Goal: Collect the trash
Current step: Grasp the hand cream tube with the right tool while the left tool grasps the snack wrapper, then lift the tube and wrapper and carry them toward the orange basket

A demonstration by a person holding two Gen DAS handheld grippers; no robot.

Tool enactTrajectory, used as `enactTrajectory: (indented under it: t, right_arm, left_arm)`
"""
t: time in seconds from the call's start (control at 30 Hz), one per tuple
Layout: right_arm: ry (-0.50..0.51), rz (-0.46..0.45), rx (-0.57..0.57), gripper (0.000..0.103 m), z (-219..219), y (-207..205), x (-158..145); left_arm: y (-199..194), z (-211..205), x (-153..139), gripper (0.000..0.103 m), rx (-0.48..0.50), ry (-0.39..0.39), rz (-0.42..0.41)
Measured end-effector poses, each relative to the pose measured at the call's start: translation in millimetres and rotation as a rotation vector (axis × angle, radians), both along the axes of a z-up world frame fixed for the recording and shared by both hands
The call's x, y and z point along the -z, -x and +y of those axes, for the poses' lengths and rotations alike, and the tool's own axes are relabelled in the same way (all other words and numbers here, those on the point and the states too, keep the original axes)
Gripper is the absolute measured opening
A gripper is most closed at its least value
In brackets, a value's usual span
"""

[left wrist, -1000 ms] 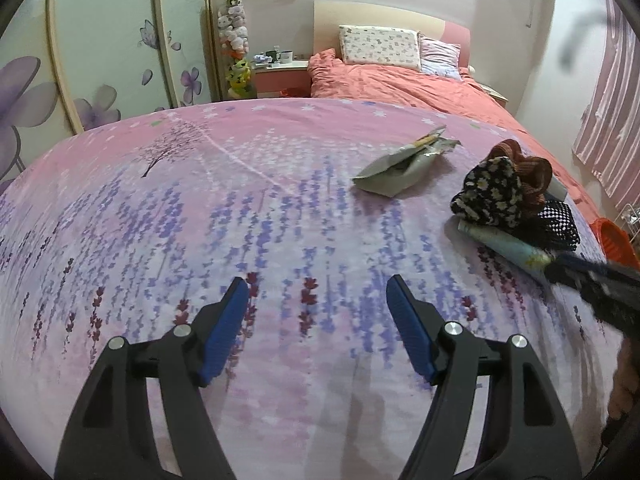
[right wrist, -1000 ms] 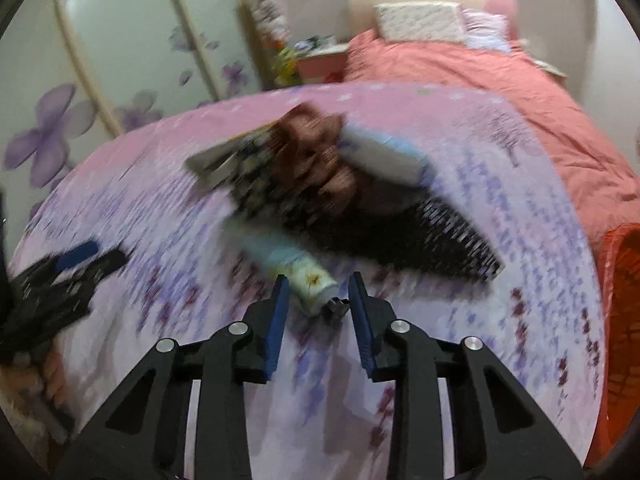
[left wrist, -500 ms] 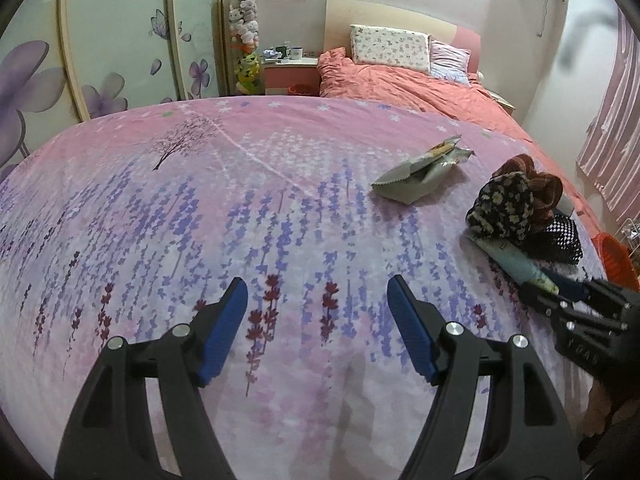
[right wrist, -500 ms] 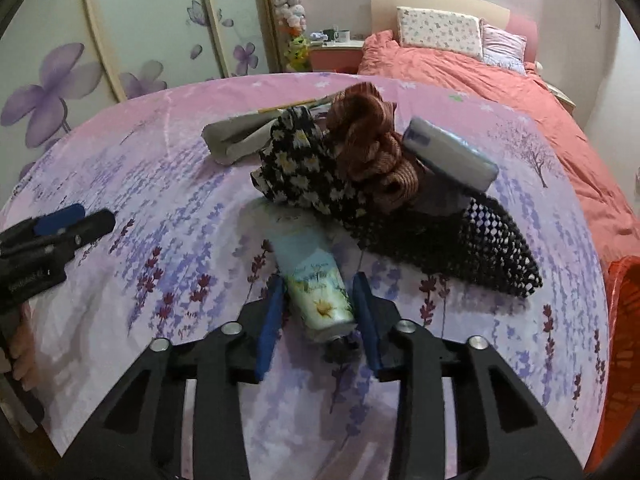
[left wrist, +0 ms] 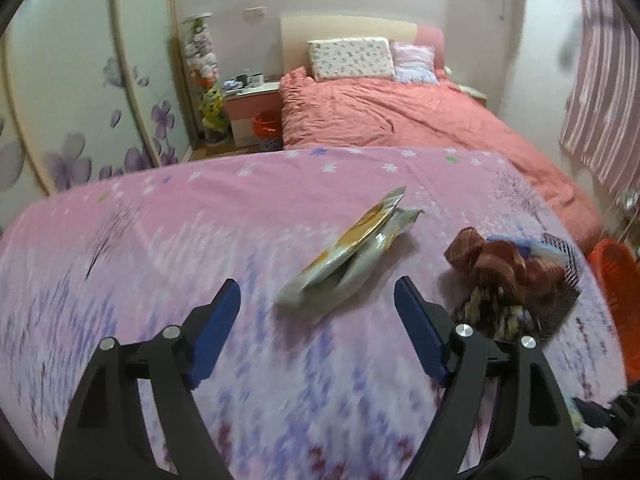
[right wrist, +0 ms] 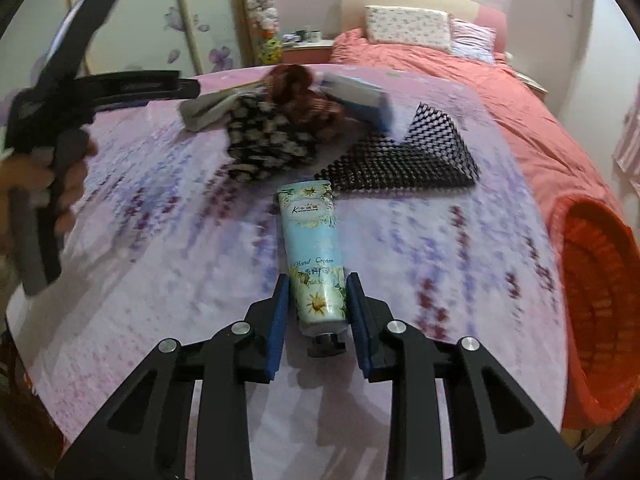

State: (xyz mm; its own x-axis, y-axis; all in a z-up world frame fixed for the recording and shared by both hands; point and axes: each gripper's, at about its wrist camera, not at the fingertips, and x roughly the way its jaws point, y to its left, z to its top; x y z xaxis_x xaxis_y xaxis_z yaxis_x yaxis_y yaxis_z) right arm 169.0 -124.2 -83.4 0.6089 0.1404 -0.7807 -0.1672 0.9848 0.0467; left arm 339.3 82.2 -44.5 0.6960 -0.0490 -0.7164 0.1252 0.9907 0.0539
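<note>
Each hand-held gripper is a black plastic frame of angled struts with triangular cut-outs, joined by round silver screws. The left hand-held gripper (left wrist: 317, 304) and the right hand-held gripper (right wrist: 315, 304) carry blue ribbed fingers (left wrist: 216, 320). A grey handle shows in the person's hand (right wrist: 48, 196).

We see a far bed with a coral duvet (left wrist: 380, 116) and a floral pillow (left wrist: 350, 58) against its headboard. Left of it stands a pink nightstand (left wrist: 254, 106) bearing mugs, then a wardrobe with purple flower doors (left wrist: 80, 92). Striped curtains (left wrist: 600, 112) hang far right.
</note>
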Motion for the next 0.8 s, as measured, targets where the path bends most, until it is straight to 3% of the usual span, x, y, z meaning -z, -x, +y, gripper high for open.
enactTrajectory:
  t: [0.17,0.3,0.53,0.8]
  right_arm:
    - [-0.076,0.011,0.058,0.028,-18,-4,2]
    - [-0.081,0.002,0.057,0.028,-14,-5,3]
    - [-0.116,0.005,0.067,0.029,-23,-7,3]
    - [-0.117,0.007,0.091,0.029,-20,-22,4]
  left_arm:
    - [-37,-31,19,0.078,0.016,-0.116,0.032]
    - [-55,-40,34,0.074,0.014,-0.179,0.060]
    - [-68,-20,41,0.028,-0.019,-0.087,0.126]
    - [-8,14,38,0.025,-0.024,0.019,0.156]
